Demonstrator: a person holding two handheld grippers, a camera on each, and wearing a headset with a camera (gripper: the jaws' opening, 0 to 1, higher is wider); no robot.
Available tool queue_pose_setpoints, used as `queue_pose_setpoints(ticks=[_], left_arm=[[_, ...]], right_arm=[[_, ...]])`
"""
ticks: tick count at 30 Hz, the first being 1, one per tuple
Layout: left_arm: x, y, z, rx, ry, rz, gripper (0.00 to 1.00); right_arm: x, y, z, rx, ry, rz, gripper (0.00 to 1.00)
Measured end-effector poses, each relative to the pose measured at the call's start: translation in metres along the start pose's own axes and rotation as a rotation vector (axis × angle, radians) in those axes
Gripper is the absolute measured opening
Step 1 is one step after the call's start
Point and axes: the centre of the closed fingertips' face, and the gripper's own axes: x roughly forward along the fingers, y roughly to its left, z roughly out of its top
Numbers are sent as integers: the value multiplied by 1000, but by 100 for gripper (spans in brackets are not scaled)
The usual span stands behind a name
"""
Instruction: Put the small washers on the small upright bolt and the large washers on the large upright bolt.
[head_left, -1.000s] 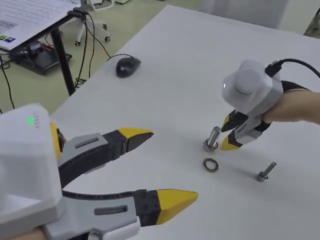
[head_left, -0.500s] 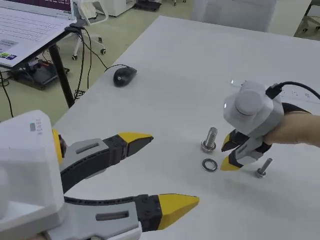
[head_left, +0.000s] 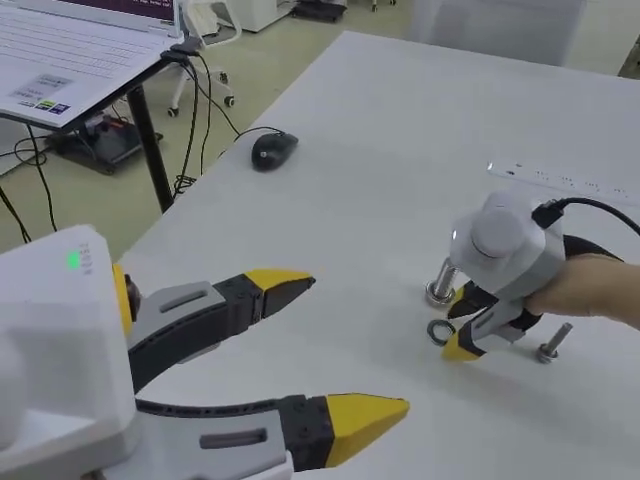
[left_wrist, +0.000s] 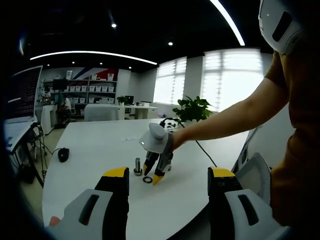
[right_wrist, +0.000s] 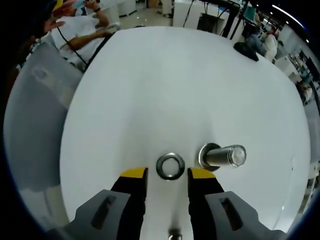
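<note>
A large steel washer (right_wrist: 170, 166) lies flat on the white table (head_left: 380, 130), just ahead of and between the yellow tips of my right gripper (right_wrist: 167, 175), which is open and low over it. The large bolt (right_wrist: 220, 156) stands upright just right of the washer. In the head view the right gripper (head_left: 455, 322) hovers over the washer (head_left: 438, 331), with the large bolt (head_left: 441, 283) behind it and the small bolt (head_left: 553, 343) upright to its right. My left gripper (head_left: 325, 350) is open and holds nothing at the near left, far from the bolts.
A black mouse (head_left: 274, 148) sits near the table's left edge. A white power strip (head_left: 560, 180) lies at the far right. A laptop (head_left: 70, 60) on a stand with hanging cables is beyond the left edge.
My right gripper has moved from beside the large bolt down towards the loose washer, and its tips now flank it. The left gripper has stayed put; the head camera has shifted.
</note>
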Motion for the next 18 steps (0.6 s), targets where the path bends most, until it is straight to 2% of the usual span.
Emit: queue_pose_setpoints(ticks=[4, 10, 13, 18], left_arm=[[2, 2, -2, -6, 3, 1, 63], [7, 1, -2, -9, 3, -11, 63], [9, 0, -1, -8, 3, -19, 63], [9, -1, 0, -2, 1, -21, 63]], right_arm=[[2, 2, 2, 10, -4, 29, 31], [2, 1, 0, 19, -21, 34, 30], [2, -1, 0, 15, -17, 23, 25], [1, 1, 1, 11, 0, 13, 23]])
